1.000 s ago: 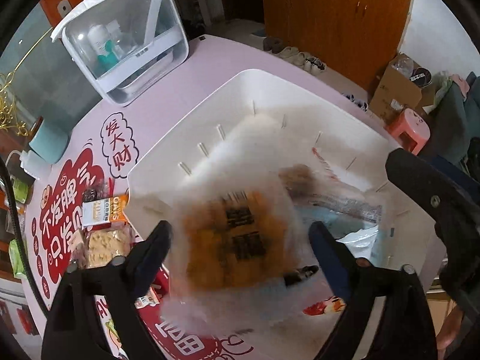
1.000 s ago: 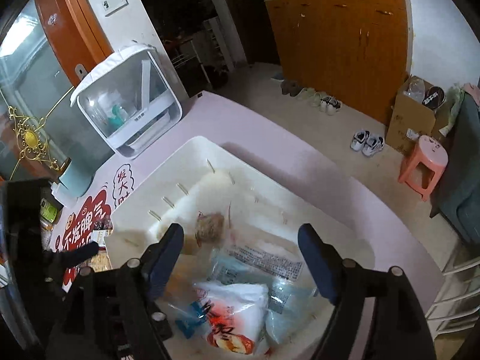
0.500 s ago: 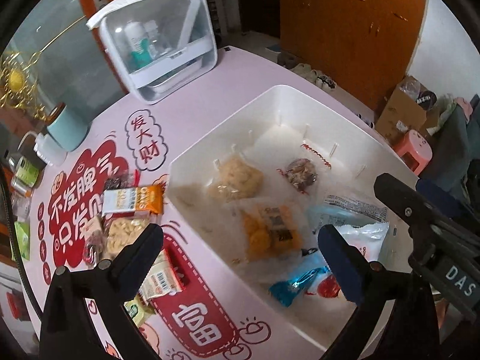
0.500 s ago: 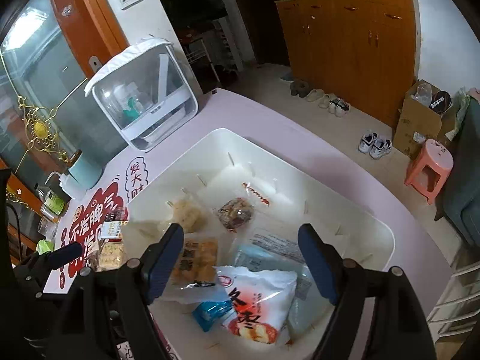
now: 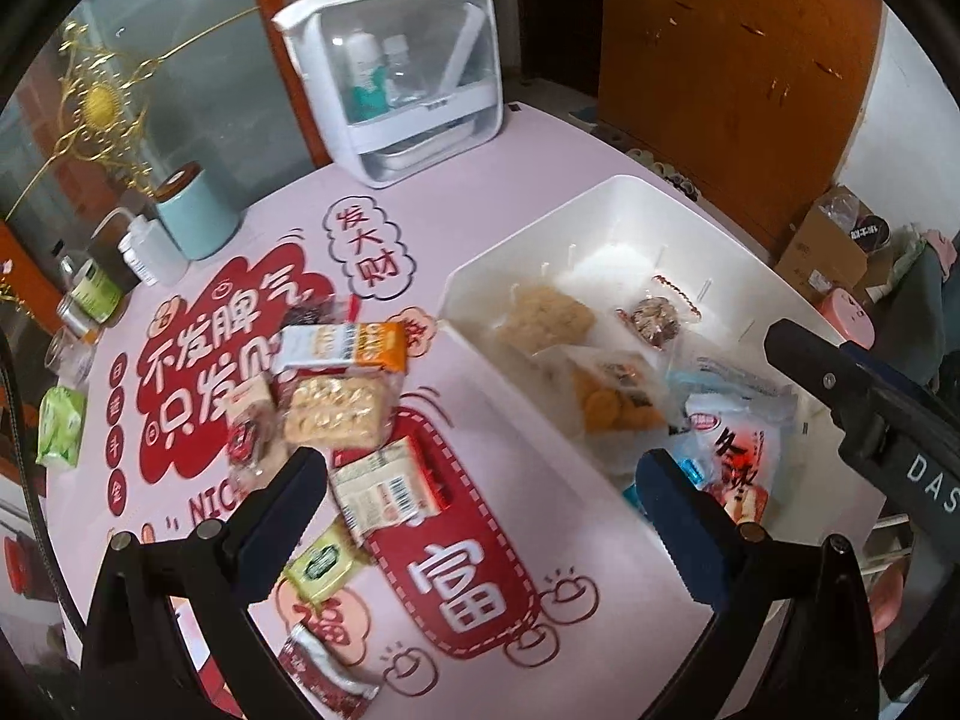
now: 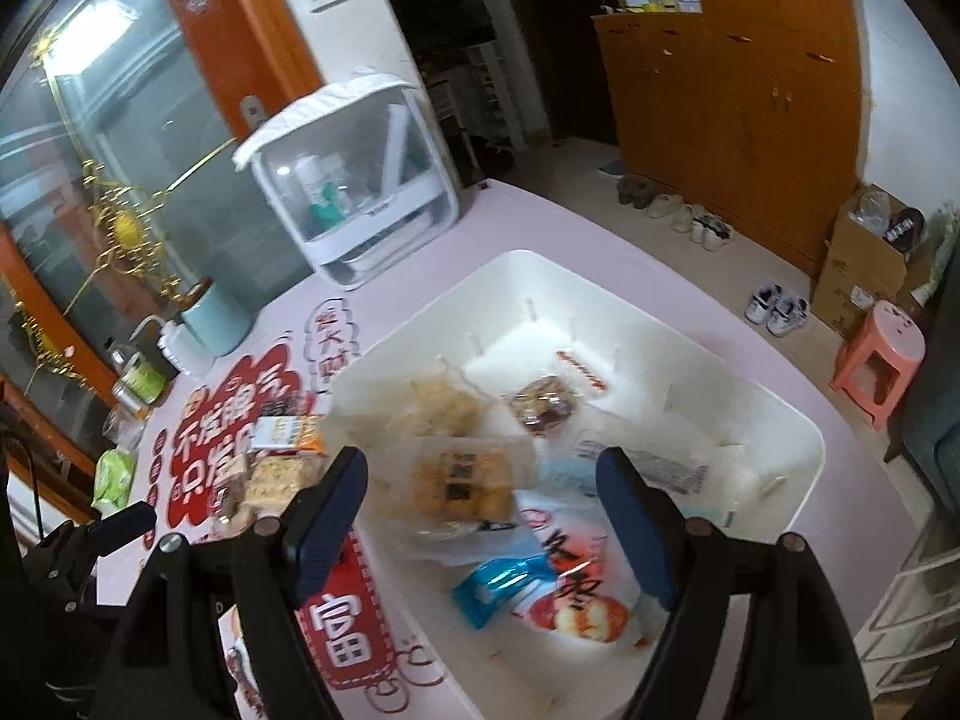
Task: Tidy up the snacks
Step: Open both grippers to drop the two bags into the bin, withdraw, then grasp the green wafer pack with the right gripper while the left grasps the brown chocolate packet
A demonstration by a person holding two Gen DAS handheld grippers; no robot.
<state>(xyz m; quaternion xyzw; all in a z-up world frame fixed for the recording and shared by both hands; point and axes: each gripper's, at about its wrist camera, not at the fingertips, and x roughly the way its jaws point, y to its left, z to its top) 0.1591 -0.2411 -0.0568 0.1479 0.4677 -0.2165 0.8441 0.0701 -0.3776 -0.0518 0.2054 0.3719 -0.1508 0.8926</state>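
Black tool point(image 5: 480, 492), blue pads point(image 5: 672, 498), silver screws

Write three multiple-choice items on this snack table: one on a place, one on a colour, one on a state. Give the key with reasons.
1. Where is the orange biscuit pack?
A. inside the white bin
B. on the pink table
C. in the clear case

2. What colour is the cup by the window?
A. red
B. light blue
C. black

3. How does the left gripper stand?
A. shut on a pack
B. shut and empty
C. open and empty

Key: 1 A, the pack lies among other snacks within the bin's walls. 2 B, the cup's side is pale blue under a brown lid. 3 C, its fingers stand wide apart over the table, nothing between them; the jaws have just been opening.
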